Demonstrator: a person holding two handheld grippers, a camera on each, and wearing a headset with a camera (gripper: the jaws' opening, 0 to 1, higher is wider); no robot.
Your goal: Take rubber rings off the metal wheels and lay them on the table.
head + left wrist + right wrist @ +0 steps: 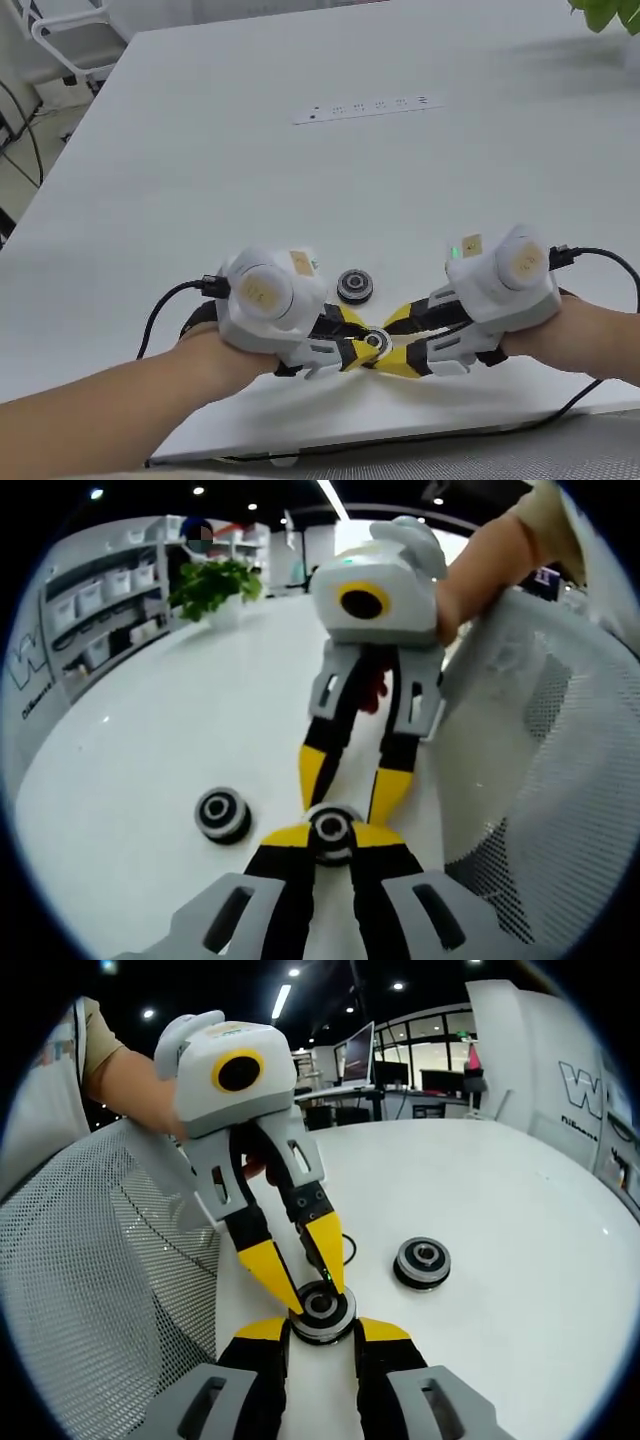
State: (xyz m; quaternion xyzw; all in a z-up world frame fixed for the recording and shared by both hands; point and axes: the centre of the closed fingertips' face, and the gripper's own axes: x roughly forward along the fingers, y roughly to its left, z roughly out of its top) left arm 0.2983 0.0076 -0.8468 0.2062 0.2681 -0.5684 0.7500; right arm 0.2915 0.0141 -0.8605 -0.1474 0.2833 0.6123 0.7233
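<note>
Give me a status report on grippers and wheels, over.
Left gripper and right gripper both clamped on one wheel. Second wheel lies apart on table. Nothing blocking.

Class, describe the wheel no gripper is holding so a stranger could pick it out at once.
On the white table, look near the front edge, where the left gripper and right gripper meet. Just beyond their jaws lies a dark wheel with a metal centre. It sits alone, while the other wheel is pinched between both pairs of jaws.

Open table (pixel 300 200) all round; a loose wheel (pixel 355 286) beside the jaws.
</note>
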